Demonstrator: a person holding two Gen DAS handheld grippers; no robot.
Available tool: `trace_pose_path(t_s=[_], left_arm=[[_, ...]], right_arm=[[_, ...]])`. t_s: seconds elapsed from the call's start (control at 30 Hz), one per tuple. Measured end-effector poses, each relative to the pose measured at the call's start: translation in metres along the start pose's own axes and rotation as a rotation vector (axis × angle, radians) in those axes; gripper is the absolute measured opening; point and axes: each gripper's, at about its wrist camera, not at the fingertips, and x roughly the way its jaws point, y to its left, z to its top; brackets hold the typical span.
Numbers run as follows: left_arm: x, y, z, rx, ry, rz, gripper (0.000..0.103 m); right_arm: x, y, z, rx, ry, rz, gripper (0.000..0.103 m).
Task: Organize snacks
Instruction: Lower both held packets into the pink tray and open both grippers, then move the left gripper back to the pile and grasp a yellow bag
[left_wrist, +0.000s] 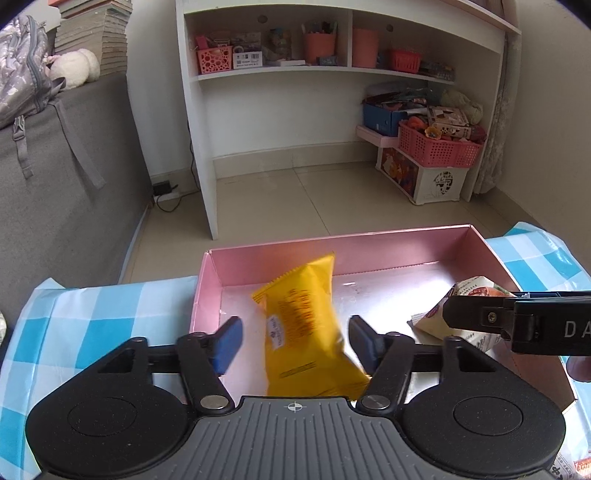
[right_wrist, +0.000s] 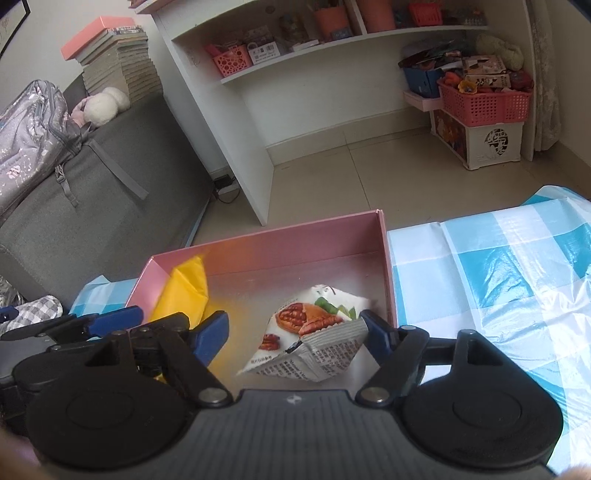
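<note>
Your left gripper (left_wrist: 295, 338) hangs over the open pink cardboard box (left_wrist: 369, 245), its blue pads spread apart. The yellow plastic snack packet (left_wrist: 303, 325) sits between them, tilted and blurred, inside the box; the left pad stands clear of it, and the right pad is right at its edge, so you cannot tell whether that one touches. Your right gripper (right_wrist: 295, 338) is over the same box, jaws also apart. The white snack packet printed with pecans (right_wrist: 314, 339) lies tilted between them on the silvery floor of the box; its crimped end is at the right pad (right_wrist: 380, 334), well clear of the left. The box rests on your table, covered with a blue-and-white checked plastic cloth (right_wrist: 498, 277). Beyond it are a tiled floor (left_wrist: 295, 199) and a white shelf unit (left_wrist: 199, 147).
</note>
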Motion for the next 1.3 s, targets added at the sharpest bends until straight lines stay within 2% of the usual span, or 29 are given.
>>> trace_pose_path(t_s=[0.13,0.27,0.73,0.93,1.3], left_arm=[[-0.011,-0.001,0.0,0.011,0.001,0.001,0.076],[-0.024,-0.002,-0.002,0.013,0.001,0.003,0.083],[-0.088,0.003,-0.03,-0.013,0.027,-0.019,0.093],[-0.115,0.006,-0.046,-0.039,0.05,-0.015,0.094],[-0.155,0.015,-0.078,-0.077,0.082,-0.021,0.097]], right_arm=[[-0.011,0.0,0.002,0.013,-0.012,-0.004,0.081],[-0.019,0.001,0.002,0.023,-0.01,-0.003,0.085],[-0.06,0.021,-0.017,-0.059,0.043,-0.093,0.095],[-0.078,0.031,-0.028,-0.1,0.063,-0.127,0.098],[-0.104,0.041,-0.055,-0.111,0.094,-0.124,0.102]])
